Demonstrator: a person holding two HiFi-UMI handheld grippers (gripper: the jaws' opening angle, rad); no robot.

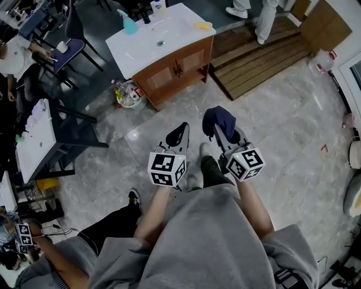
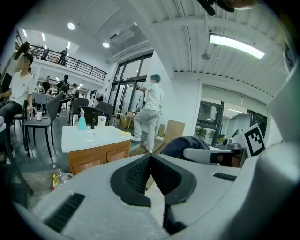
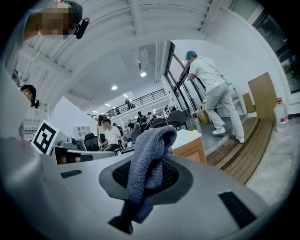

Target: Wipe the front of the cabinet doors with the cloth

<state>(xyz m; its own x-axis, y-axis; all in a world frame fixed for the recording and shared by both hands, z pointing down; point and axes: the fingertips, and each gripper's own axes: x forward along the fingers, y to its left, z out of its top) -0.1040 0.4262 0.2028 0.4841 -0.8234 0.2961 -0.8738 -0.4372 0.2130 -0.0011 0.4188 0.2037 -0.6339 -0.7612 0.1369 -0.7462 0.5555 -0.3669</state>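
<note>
1. We note a pale marbled floor (image 1: 271,124). A wooden cabinet (image 1: 169,73) stands on it, with a slatted wooden platform (image 1: 259,56) just beside.
2. The cabinet's white top (image 1: 180,29) carries a blue spray bottle (image 1: 128,23), a dark bottle (image 1: 145,16) and a yellow sponge (image 1: 203,25).
3. On the floor against the cabinet's near corner we log a tub of bottles (image 1: 130,94).
4. A white jug (image 1: 324,60) stands on the floor past the platform.

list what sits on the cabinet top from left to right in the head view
spray bottle → dark bottle → white bottle → sponge
</note>
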